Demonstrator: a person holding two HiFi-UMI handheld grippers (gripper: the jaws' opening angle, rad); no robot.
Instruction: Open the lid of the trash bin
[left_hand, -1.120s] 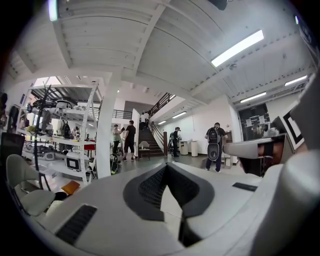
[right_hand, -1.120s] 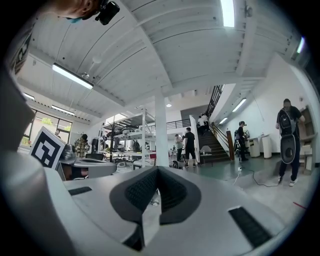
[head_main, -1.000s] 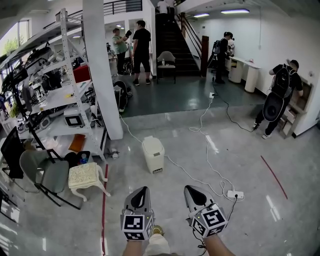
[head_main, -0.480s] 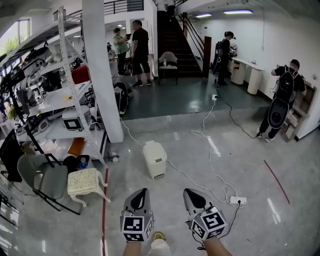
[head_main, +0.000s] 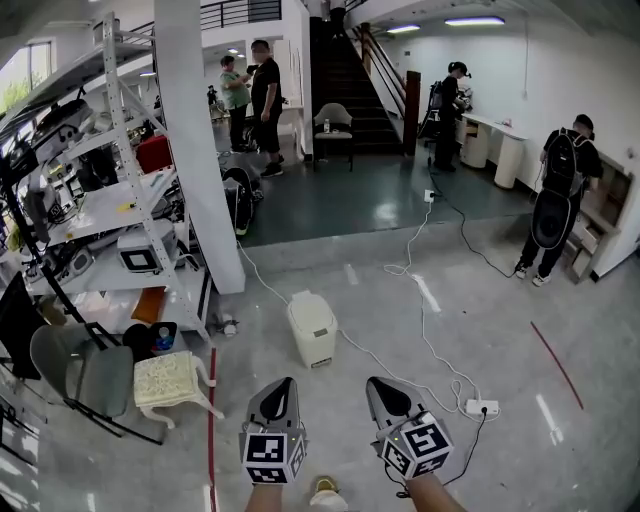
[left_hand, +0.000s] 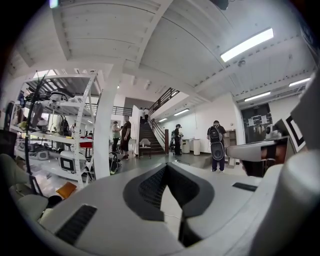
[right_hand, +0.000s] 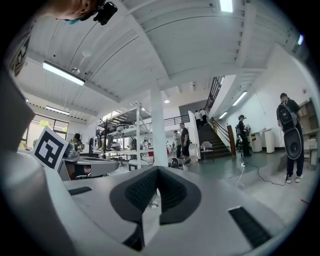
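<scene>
A cream trash bin stands on the glossy grey floor ahead of me, its lid down. It is near the middle of the head view, a short way right of a white pillar. Both grippers hang low in front of me, well short of the bin and pointing towards it. The left gripper has its jaws together and holds nothing. The right gripper is also shut and empty. In the left gripper view the left gripper points along the hall, and in the right gripper view the right gripper points towards the pillar and shelves.
A white cable runs past the bin to a power strip at the right. A metal shelf rack, a grey chair and a cream stool crowd the left. Several people stand at the back and right, by the stairs.
The view has advanced: the bin sits lower and slightly larger in the head view. Both grippers keep their place in the view, still shut.
</scene>
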